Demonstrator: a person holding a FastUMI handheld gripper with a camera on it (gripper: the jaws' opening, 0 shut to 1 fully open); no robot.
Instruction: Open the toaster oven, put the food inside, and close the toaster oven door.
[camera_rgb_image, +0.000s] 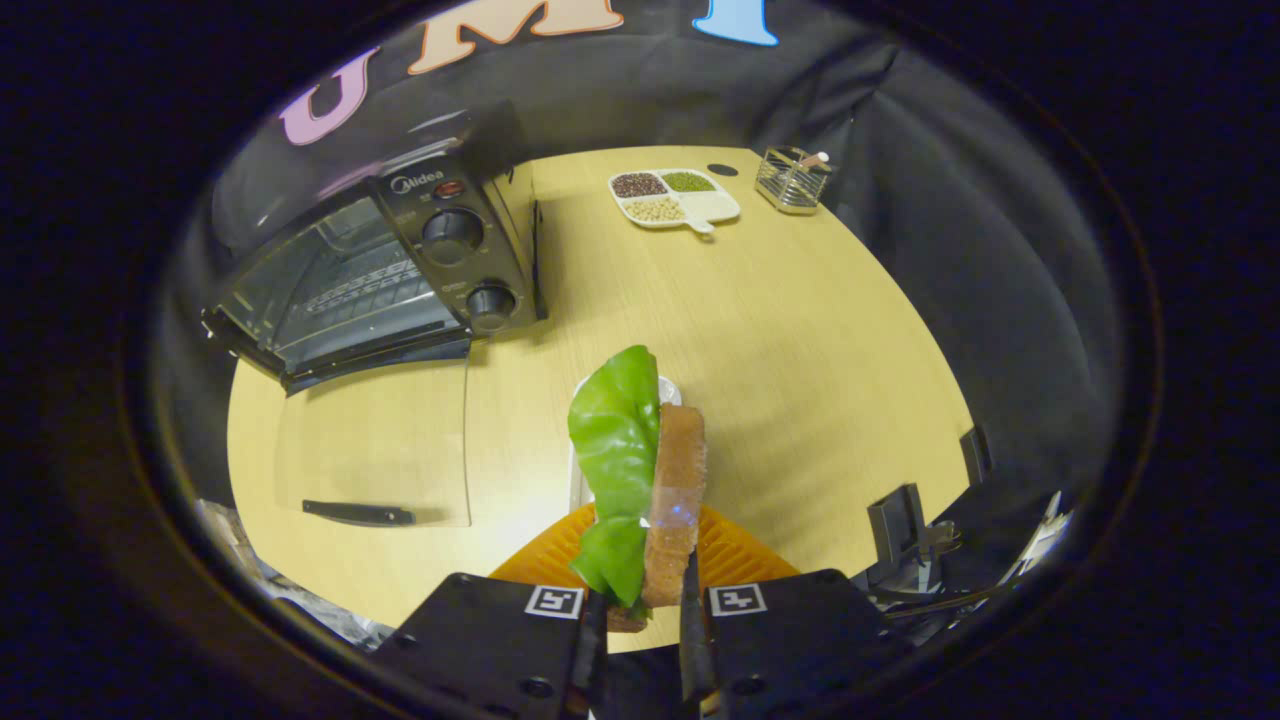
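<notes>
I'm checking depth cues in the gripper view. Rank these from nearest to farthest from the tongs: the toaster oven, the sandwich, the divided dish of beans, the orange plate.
1. Sandwich: clamped between the tongs.
2. Orange plate: just beneath and ahead of the tongs.
3. Toaster oven: ahead to the left, door open.
4. Divided dish of beans: far across the table, beyond the toaster oven.

1. Pale wood-grain bench (800, 330): smooth, matt.
2. Black toaster oven (400, 270): glossy metal, clear glass door (375, 450).
3. Small wire basket (793, 180): shiny metal.
4. Leafy green lettuce (615, 450): glossy; brown bread slice (678, 480): rough.

Gripper (640, 610) w/ square b/w tags
</notes>
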